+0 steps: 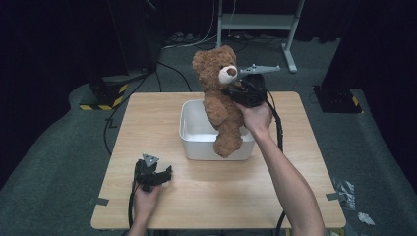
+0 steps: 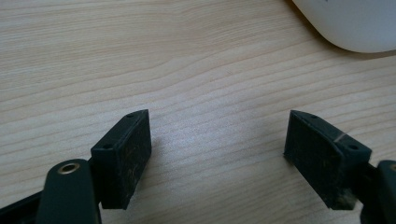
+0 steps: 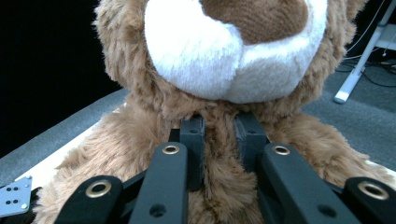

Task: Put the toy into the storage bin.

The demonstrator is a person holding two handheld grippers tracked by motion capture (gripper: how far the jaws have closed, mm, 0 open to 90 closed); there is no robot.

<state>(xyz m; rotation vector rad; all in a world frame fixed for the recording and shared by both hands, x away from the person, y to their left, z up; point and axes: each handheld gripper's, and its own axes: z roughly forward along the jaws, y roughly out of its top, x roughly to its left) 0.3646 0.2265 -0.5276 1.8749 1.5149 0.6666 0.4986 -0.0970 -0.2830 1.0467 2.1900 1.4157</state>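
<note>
from above, your right gripper (image 1: 235, 92) holds the teddy bear (image 1: 220, 98) upright over the white bin (image 1: 189, 132) on the counter (image 1: 147, 118). your left gripper (image 2: 217, 156) rests on bare wood near the bin's corner, jaws apart. your right gripper's view shows its jaws clamped on fur under the bear's muzzle.

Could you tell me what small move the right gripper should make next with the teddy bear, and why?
Probably lower it a little. The right gripper is shut on the chest fur of the teddy bear, which hangs above the white bin with a leg over the front rim, so easing it down and inward should seat it inside.
</note>
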